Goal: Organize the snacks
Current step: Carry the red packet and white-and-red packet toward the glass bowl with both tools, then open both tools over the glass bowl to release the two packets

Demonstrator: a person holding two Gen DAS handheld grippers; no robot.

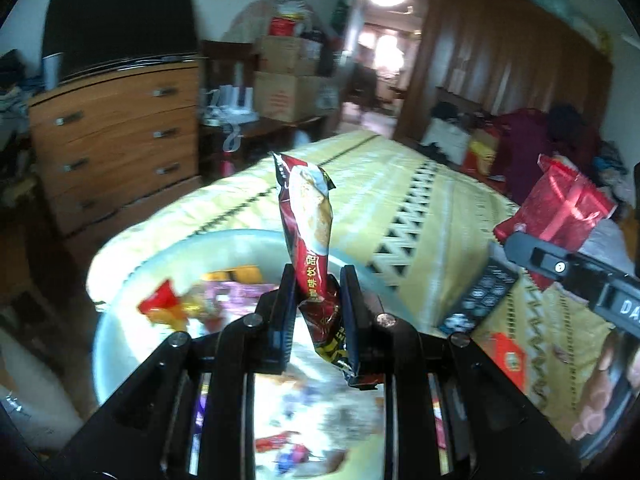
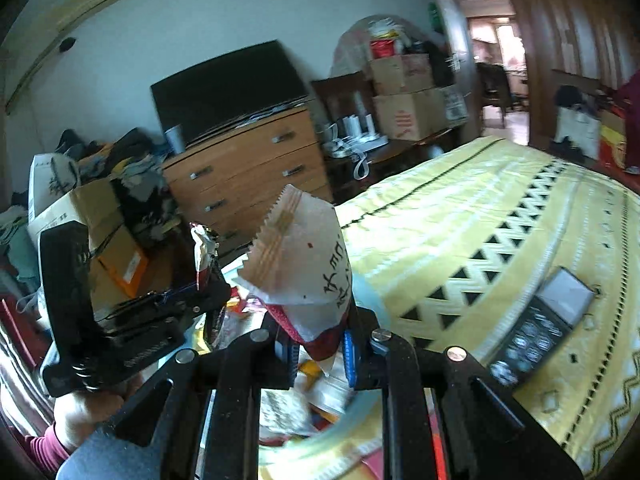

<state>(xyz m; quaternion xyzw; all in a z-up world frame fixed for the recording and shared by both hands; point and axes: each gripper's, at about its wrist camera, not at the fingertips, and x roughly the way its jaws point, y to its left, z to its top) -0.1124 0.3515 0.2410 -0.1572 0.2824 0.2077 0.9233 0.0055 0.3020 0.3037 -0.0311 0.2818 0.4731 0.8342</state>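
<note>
The left gripper (image 1: pixel 316 304) pinches a tall dark-red foil snack sachet (image 1: pixel 308 224) by its lower end, above the pale round plastic basin (image 1: pixel 120 272) at the bed's near-left corner; the right gripper (image 2: pixel 320 344) clamps a white-and-red paper-look snack packet (image 2: pixel 308 268) — both are shallow end-grips, so either packet could swing loose in transit.

Bed (image 1: pixel 400 200) covered by a yellow spread with black zigzag bands. Lying directly on it: a pale round basin (image 1: pixel 132 264) holding mixed snack packets, a dark remote control (image 1: pixel 478 300) beside it, and a red-labelled packet (image 1: pixel 510 354) nearer the edge.
</note>
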